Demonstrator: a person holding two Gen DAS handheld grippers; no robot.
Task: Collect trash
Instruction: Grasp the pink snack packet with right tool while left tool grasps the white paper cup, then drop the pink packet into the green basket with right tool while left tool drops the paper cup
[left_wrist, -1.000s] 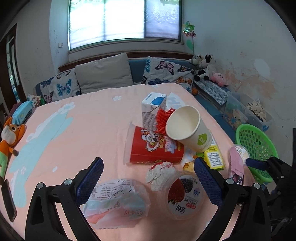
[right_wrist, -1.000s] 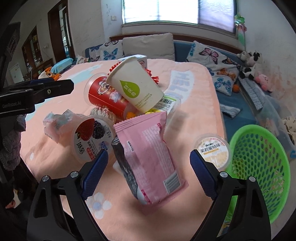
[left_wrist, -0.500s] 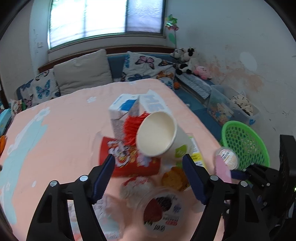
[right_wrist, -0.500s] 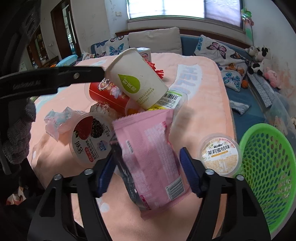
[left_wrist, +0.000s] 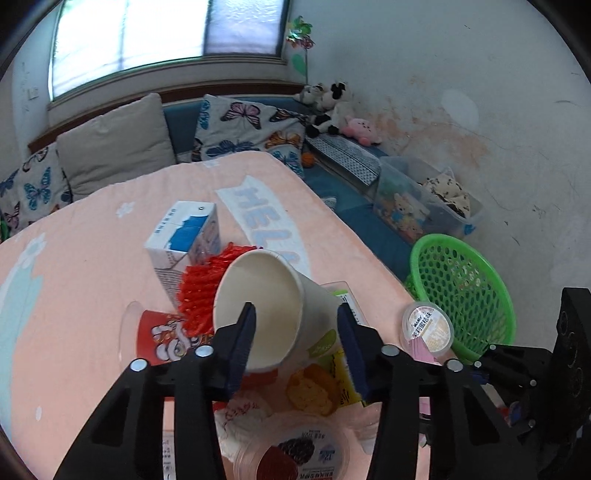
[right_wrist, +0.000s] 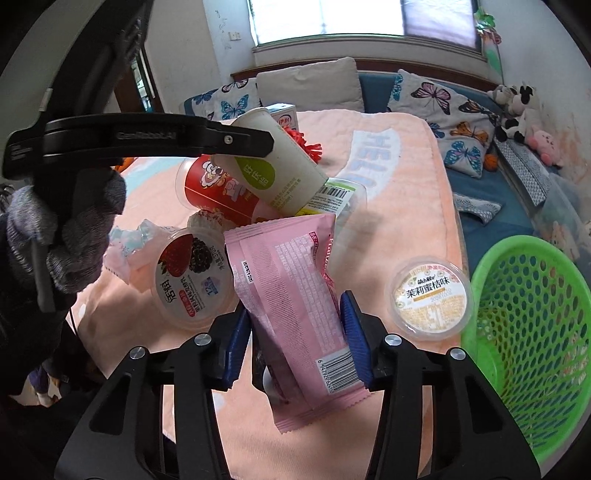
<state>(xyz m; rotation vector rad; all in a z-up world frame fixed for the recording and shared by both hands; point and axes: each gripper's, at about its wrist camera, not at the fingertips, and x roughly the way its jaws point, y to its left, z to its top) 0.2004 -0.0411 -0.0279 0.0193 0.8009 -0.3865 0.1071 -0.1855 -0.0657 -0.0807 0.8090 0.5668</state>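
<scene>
Trash lies heaped on the peach-covered tabletop (left_wrist: 92, 266), and both tools are closing on separate pieces at once, so two items can go in one trip. The left tool (left_wrist: 295, 338) straddles the white paper cup (left_wrist: 266, 306), which lies tilted on its side atop a red snack tub (left_wrist: 162, 336) with its mouth toward the camera. One blue pad sits at the cup's rim on the left and the other beside its outer wall on the right; the jaws are narrowing around it, though I cannot tell whether both pads press yet.

The right tool (right_wrist: 295, 336) is closing on the pink snack wrapper (right_wrist: 291, 299), which stands up between the pads, propped against the pile. The pads appear to touch its edges near the lower end, a sensible place since the crinkled film is stiffest along its seams.

The green basket (right_wrist: 532, 332) waits at the tabletop's right edge, close to the right tool, likely so each grab needs only a short carry. A yoghurt cup (right_wrist: 188, 277) and a sealed jelly cup (right_wrist: 428, 295) remain untouched.
</scene>
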